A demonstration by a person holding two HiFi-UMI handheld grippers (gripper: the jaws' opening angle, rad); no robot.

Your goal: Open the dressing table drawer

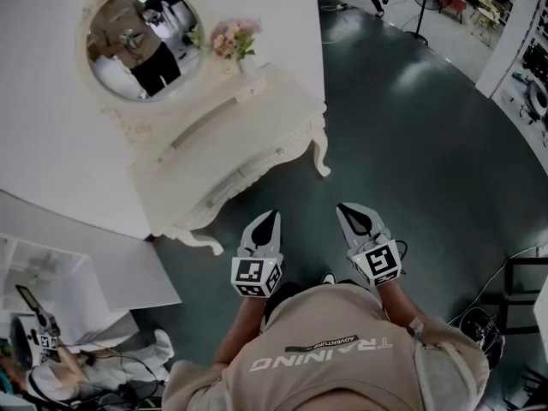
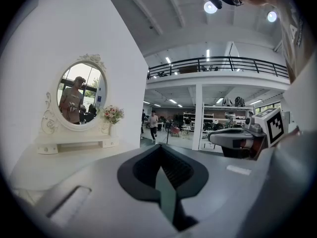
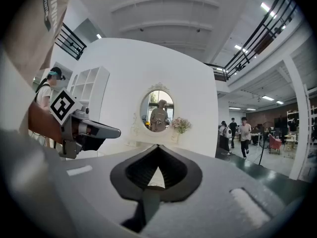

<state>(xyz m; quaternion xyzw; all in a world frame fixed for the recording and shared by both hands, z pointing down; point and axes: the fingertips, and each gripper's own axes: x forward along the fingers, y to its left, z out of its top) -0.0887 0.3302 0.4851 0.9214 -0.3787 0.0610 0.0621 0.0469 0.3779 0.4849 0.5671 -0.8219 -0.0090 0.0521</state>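
White dressing table (image 1: 274,114) with its drawer (image 1: 244,174) closed. Left gripper (image 1: 269,221) and right gripper (image 1: 349,214), both clenched and empty, hover near its front.

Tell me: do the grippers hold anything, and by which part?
Nothing is held. The left gripper and the right gripper are both shut, empty, short of the table.

Your dressing table (image 1: 282,118), at eleven o'clock, looks painted white and smooth, its mirror (image 1: 141,41) glossy glass. The dark floor (image 1: 428,161) at two o'clock shines with reflections. Your left gripper (image 1: 269,219) and right gripper (image 1: 346,210) look matt grey plastic, your shirt (image 1: 342,358) soft cloth
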